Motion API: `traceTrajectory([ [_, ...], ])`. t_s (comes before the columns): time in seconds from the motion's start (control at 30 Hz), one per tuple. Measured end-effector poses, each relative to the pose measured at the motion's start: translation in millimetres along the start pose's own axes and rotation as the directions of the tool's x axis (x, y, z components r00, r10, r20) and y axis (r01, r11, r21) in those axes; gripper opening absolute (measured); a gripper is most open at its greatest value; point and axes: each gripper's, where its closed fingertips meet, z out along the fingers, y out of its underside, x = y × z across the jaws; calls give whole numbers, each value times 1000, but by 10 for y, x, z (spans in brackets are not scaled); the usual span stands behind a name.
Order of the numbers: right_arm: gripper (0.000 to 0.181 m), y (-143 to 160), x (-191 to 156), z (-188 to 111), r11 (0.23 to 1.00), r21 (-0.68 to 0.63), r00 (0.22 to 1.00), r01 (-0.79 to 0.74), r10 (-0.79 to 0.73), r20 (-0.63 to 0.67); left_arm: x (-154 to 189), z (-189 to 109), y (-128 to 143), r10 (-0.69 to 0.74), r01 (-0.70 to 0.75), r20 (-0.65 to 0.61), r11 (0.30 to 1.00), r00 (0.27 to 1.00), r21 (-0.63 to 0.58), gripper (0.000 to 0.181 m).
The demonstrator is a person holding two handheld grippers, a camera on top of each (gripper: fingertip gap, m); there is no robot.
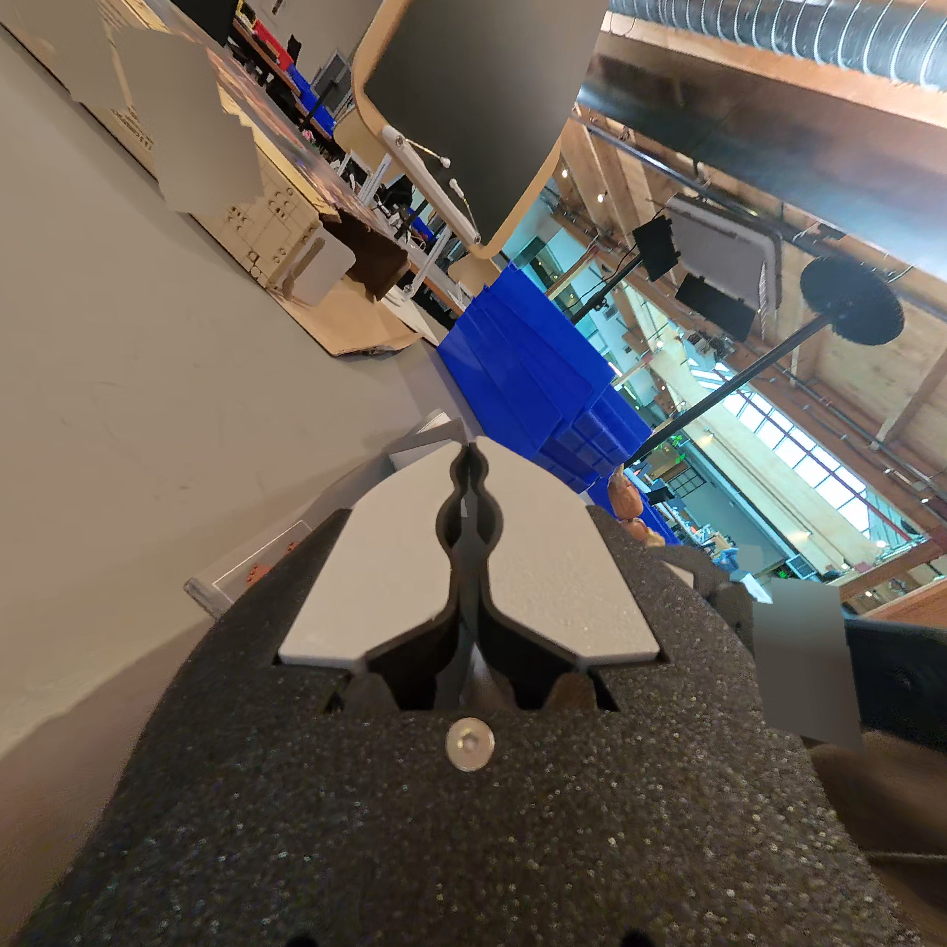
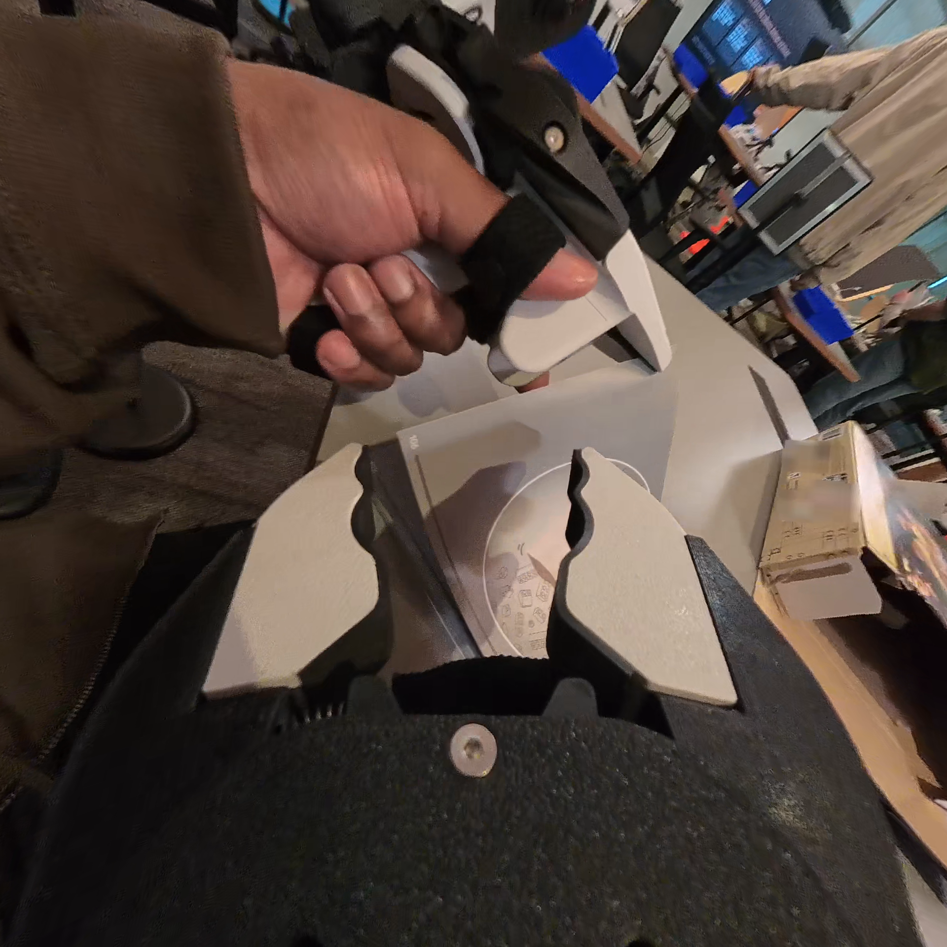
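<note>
Grey worktop [image 2: 717,358] in a busy workshop | left tongs [image 2: 651,353] pinched shut on grey card [image 2: 538,425] at its upper edge, mid-frame | right tongs [image 2: 469,461] spread wide, empty, card directly between and ahead

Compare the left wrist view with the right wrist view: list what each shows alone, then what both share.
Only the left wrist view: the left claw from behind, shut on a thin white edge, a stack of blue bins, a chair and ceiling ducts.

Only the right wrist view: the open right claw around a grey card with a printed circle, the hand gripping the other claw, and a brown sleeve.

Both: the grey table and a cardboard box.
</note>
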Motion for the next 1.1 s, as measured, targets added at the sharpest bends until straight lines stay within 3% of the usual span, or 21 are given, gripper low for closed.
traceTrajectory([
  [0.2, 74, -7, -36, -62, 994, -19, 985, 108, -110, -130, 93, 54, -44, -63, 66, -45, 996, 997, 62, 0],
  [0.43, 69, 54, 99, -113, 989, -77, 958, 128, -144, -249, 186, 95, -85, -134, 144, -89, 982, 987, 119, 0],
  [1.1, 44, -31, 146, -180, 986, -44, 930, 161, -166, -327, 84, 55, -161, -206, 219, -83, 955, 975, 202, 0],
])
